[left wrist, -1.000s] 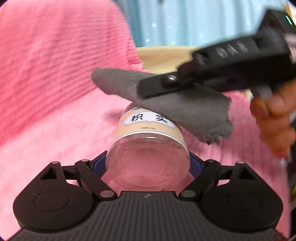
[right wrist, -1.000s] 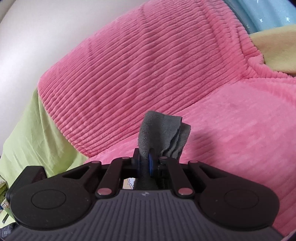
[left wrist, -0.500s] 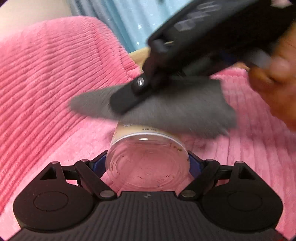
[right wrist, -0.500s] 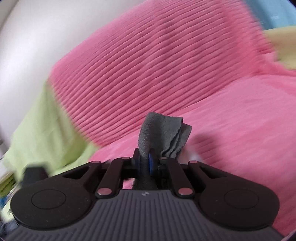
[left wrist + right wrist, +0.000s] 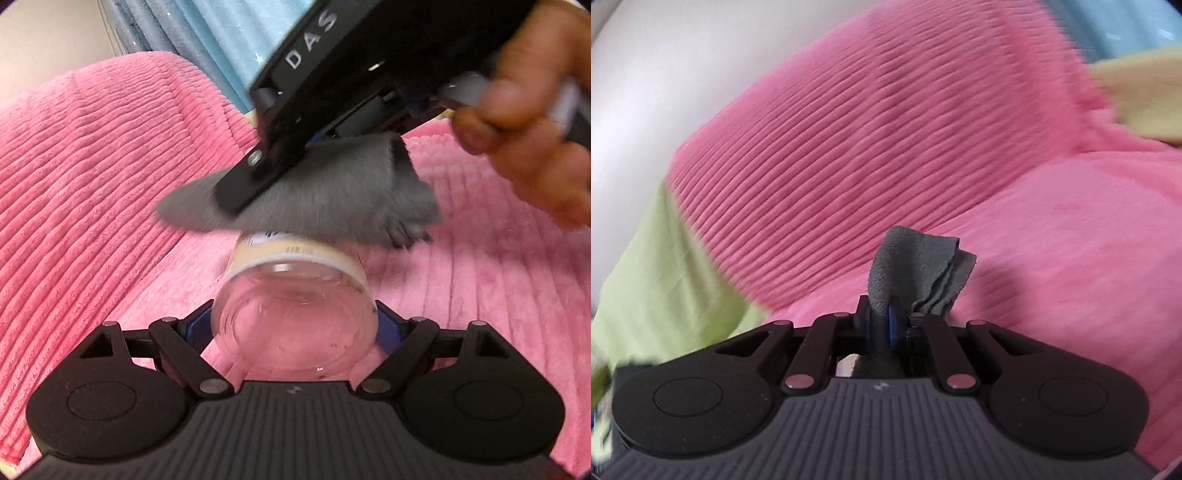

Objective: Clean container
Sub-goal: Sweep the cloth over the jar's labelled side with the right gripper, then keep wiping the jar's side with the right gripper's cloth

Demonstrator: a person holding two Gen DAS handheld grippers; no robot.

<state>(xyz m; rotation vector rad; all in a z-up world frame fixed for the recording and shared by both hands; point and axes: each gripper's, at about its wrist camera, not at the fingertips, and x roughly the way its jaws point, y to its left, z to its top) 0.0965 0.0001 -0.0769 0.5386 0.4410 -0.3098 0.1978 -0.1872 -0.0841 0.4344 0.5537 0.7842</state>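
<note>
Left gripper (image 5: 295, 328) pinches clear jar (image 5: 295, 317), frame centre; right gripper (image 5: 882, 325) clamps grey cloth (image 5: 314, 192) onto jar's top.

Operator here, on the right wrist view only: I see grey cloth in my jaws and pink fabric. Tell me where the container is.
Observer: The clear jar is clamped sideways in the left gripper, base toward its camera.
Operator: Report where my cloth sits against it.
Observer: The grey cloth, pinched in the right gripper, lies over the jar's labelled side.
Operator: Say whether the jar is clean.
Observer: Dark specks show inside near its base.
</note>
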